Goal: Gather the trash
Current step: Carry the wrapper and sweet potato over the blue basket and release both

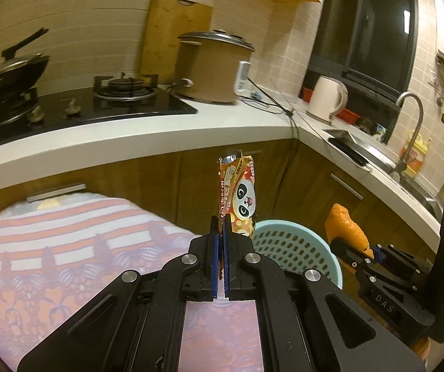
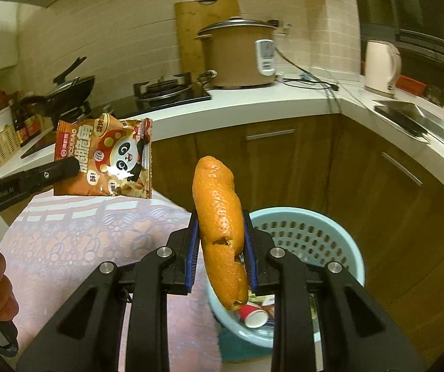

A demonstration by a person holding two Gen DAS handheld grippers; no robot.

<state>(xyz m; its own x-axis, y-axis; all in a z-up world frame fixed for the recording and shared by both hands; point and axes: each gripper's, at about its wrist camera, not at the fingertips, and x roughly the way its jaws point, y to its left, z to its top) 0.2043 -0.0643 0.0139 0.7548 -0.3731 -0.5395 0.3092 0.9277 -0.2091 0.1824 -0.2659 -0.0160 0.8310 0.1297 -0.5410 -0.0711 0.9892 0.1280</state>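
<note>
My left gripper is shut on an orange snack wrapper with a panda on it, held upright in the air; the wrapper also shows in the right wrist view, pinched by the left gripper. My right gripper is shut on a long piece of orange peel, held over the near rim of a light blue perforated trash basket. The basket and the peel also show in the left wrist view. A red paper cup lies inside the basket.
A table with a patterned orange-striped cloth stands to the left of the basket. Wooden cabinets under a white L-shaped counter stand behind. On the counter are a gas stove, rice cooker, kettle and sink.
</note>
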